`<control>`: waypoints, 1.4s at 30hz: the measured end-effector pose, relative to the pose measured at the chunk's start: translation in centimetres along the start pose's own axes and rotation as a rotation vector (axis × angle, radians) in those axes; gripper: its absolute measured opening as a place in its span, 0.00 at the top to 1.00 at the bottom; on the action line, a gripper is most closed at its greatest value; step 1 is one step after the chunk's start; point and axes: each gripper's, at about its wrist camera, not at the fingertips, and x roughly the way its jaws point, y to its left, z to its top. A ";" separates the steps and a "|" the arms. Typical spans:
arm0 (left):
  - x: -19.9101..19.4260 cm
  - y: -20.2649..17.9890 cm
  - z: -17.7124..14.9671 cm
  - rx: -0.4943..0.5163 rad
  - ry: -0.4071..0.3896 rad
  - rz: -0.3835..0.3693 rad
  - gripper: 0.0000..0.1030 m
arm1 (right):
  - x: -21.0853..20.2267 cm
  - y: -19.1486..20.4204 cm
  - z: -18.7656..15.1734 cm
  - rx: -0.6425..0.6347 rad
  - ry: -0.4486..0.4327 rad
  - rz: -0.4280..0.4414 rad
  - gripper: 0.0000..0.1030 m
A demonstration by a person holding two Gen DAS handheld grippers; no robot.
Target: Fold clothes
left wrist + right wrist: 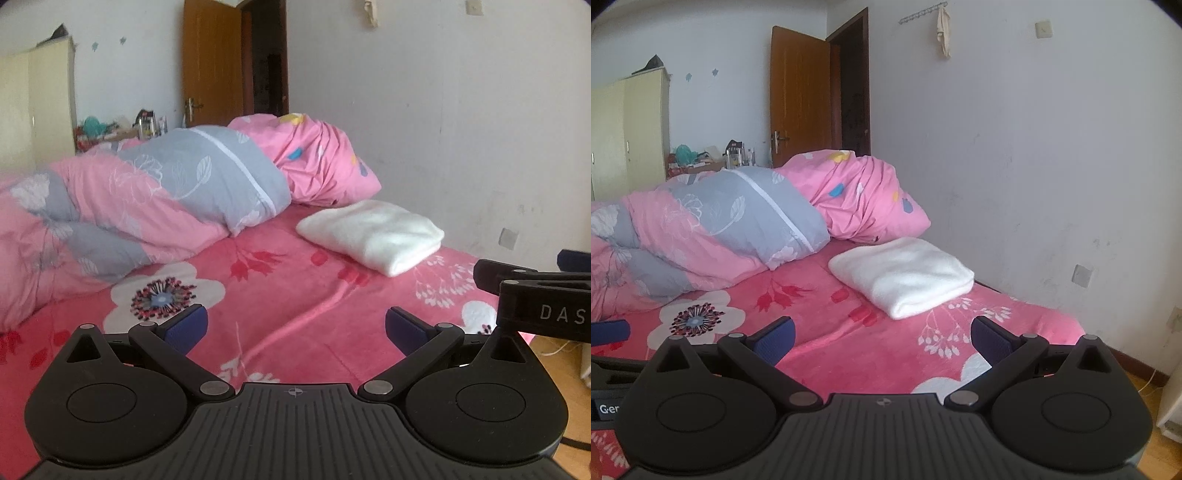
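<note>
We are holding the left claw [295, 328] and right claw [882, 338] released and empty above the bed [849, 354]. The white garment [901, 277] is lying folded near the wall; folding appears complete.

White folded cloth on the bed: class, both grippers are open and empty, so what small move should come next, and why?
Probably none towards folding: the white cloth already lies folded flat on the pink sheet, beside the quilt. The left gripper and right gripper hang open, short of it, holding nothing. I would ease both back and look for another garment; none shows here.
</note>
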 end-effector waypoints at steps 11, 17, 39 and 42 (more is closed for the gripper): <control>0.0 0.2 0.1 -0.008 0.012 0.034 0.00 | 0.2 -1.1 -0.2 0.032 0.019 -0.039 0.00; -0.1 0.6 0.2 0.002 0.016 0.069 0.00 | 0.5 -1.3 -0.6 0.026 0.020 -0.041 0.00; 0.2 2.4 0.1 -0.050 0.041 0.064 0.00 | 1.9 0.5 -0.7 0.005 0.042 -0.005 0.00; 0.1 2.7 0.0 -0.063 0.046 0.057 0.00 | 1.8 0.7 -0.7 0.007 0.055 -0.017 0.00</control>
